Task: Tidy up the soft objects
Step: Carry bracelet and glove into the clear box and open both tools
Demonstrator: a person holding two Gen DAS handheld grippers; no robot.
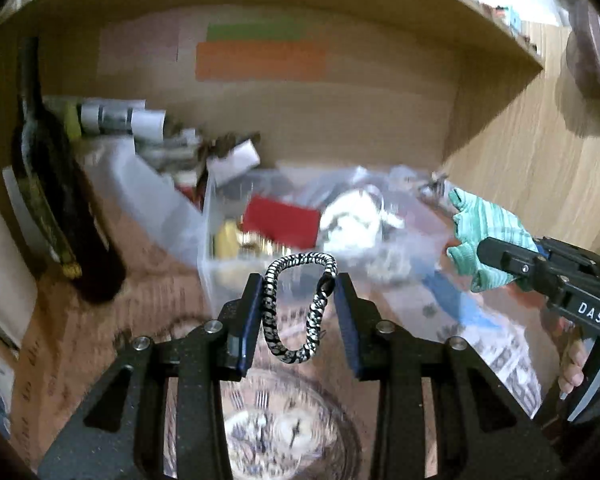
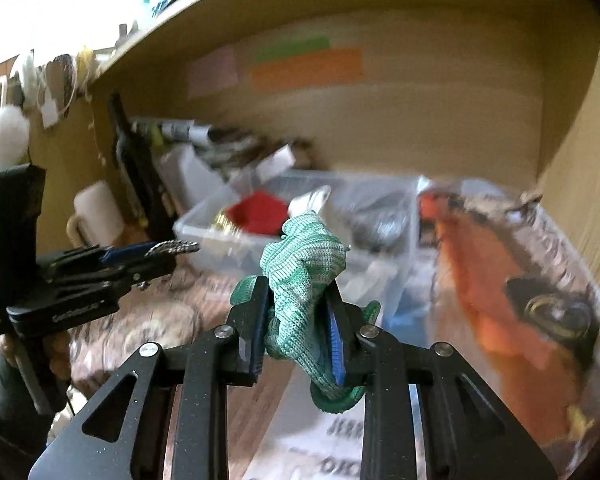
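Crowding shelf: clear bin [image 1: 220, 216] | dark bottle [image 1: 56, 200] | possibly mug [image 2: 98, 210]

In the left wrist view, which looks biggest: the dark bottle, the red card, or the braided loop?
1. dark bottle
2. braided loop, though nearness to the camera inflates it
3. red card, close to the loop

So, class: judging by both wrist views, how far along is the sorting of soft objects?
Nothing looks finished yet. In hand: the left gripper holds a black-and-white braided cord loop, and the right gripper has its jaws shut on a green knitted glove. Both hover before the clear plastic bin in the shelf, which holds a red item and other clutter. Left: placing both.
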